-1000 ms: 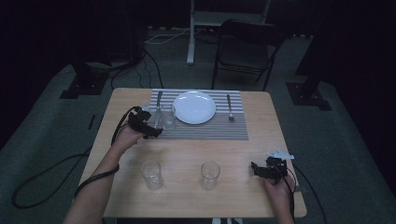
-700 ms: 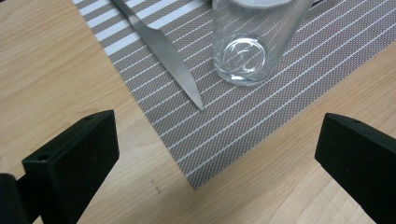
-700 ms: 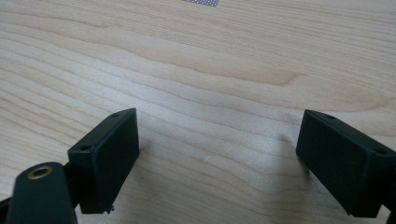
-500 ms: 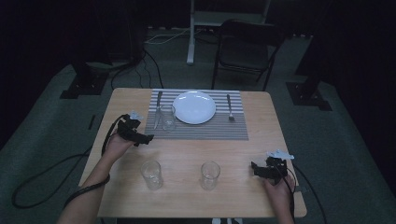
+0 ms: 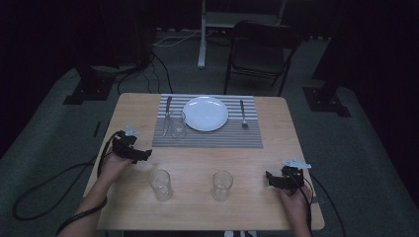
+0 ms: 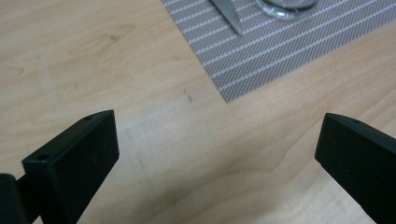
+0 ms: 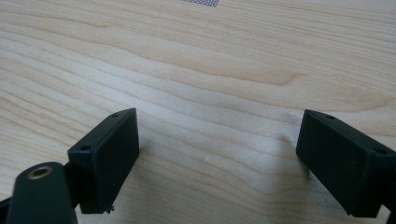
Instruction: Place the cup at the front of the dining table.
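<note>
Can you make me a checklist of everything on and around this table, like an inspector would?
Surface: wooden table, with a striped placemat at the far side.
Job's things: one glass on the placemat beside a knife; near-left glass and near-right glass upright on bare wood, apart.
Other settings: white plate and fork on the placemat.
Clutter: nothing seen.
Grippers: left gripper open, empty, over bare wood near the placemat's corner; right gripper open, empty, beside the near-right glass.
Cables: one trails from each gripper; more on the floor.
Surroundings: folding chair behind the table, dark stands, grey carpet.
</note>
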`<state>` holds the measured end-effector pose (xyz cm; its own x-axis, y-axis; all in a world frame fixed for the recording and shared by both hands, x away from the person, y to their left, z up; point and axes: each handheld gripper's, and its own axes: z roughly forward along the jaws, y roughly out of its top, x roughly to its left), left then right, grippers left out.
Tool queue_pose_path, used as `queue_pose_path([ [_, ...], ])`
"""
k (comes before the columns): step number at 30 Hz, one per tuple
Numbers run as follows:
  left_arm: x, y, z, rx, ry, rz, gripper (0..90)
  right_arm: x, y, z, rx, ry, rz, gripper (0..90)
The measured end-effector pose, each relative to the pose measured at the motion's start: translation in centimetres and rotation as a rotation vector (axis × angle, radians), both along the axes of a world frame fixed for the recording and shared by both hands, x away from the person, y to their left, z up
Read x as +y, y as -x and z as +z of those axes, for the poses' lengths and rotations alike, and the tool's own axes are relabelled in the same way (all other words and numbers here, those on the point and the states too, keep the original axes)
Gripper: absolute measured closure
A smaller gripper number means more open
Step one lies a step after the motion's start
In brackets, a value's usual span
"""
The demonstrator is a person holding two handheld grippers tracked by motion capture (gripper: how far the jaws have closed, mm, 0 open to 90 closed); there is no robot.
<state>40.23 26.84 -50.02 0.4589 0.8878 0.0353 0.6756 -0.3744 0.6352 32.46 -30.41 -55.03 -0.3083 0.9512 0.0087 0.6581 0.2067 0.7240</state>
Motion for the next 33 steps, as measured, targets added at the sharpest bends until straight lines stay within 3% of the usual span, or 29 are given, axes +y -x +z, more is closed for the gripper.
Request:
queue_pose_path([
  [4,0.6,0.8,-0.4,-0.004,0.011,0.025,0.1,0.0,0.0,0.0,0.000,0.000,0.000,13.0],
  [15,2.1,3.1,-1.7,-0.016,-0.034,0.087,0.2,0.0,0.0,0.0,0.000,0.000,0.000,13.0],
  [22,3.0,4.9,-2.1,-0.033,-0.009,0.138,0.1,0.0,0.0,0.0,0.000,0.000,0.000,13.0],
  [32,3.7,7.3,-2.7,-0.048,-0.036,0.221,0.2,0.0,0.0,0.0,0.000,0.000,0.000,13.0],
  [33,3.9,7.6,-2.7,-0.050,-0.014,0.221,0.2,0.0,0.0,0.0,0.000,0.000,0.000,13.0],
])
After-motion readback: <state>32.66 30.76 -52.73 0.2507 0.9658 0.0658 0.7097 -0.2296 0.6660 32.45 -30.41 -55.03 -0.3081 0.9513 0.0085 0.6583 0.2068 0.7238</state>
